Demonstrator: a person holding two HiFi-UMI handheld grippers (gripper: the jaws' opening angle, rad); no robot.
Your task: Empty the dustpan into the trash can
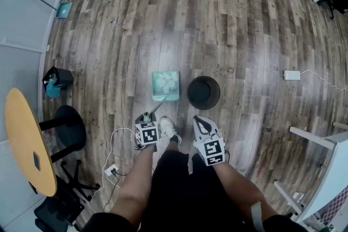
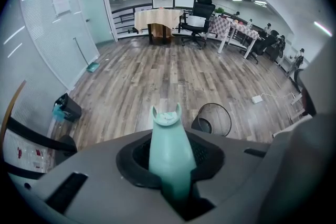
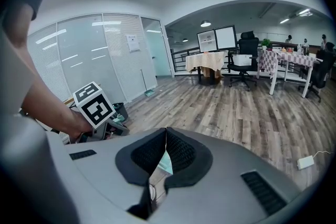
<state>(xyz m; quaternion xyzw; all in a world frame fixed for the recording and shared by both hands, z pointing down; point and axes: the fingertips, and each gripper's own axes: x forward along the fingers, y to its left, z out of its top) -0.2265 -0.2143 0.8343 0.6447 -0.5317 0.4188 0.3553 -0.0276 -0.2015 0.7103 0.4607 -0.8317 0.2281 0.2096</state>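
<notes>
A teal dustpan (image 1: 165,86) holding pale scraps lies flat on the wood floor, its handle running back to my left gripper (image 1: 148,118). In the left gripper view the teal handle (image 2: 167,139) stands between the jaws of the left gripper (image 2: 169,159), which is shut on it. A round black trash can (image 1: 203,92) stands just right of the dustpan, also seen as the trash can (image 2: 215,119) beyond the handle. My right gripper (image 1: 204,126) hangs near the can's front rim; the right gripper (image 3: 166,135) is shut with nothing in it.
A small black bin (image 1: 54,81), a black stool (image 1: 69,127) and a round yellow table (image 1: 24,138) stand at the left. A power strip with cable (image 1: 113,171) lies by the person's feet. A white adapter (image 1: 291,75) and white table legs (image 1: 318,141) are at the right.
</notes>
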